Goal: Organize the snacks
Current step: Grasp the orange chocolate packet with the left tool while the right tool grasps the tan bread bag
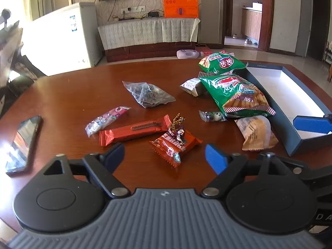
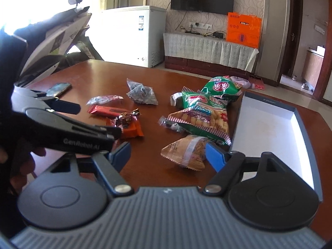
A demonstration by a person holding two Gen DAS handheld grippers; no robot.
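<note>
Snacks lie scattered on the brown desk (image 1: 72,95), all outside the open blue box (image 2: 298,124) at its right side; nearest the left gripper (image 1: 165,155), whose jaws stand spread with nothing pinched, sits an orange-brown packet (image 1: 174,145) with a foil-wrapped candy (image 1: 176,128) on top; the right gripper (image 2: 168,151) is likewise spread and empty, a tan packet (image 2: 184,151) lying just ahead between its blue fingers (image 2: 215,157) without touching the pads; beyond come a long red bar (image 1: 132,131), a pink-and-clear wrapper (image 1: 108,120) and a small clear sachet (image 1: 211,116); farther off lie 2 green chip bags (image 1: 238,95), a silver packet (image 1: 192,87) and a grey clear bag (image 1: 148,93); a phone (image 1: 22,143) rests at the desk's left edge.
</note>
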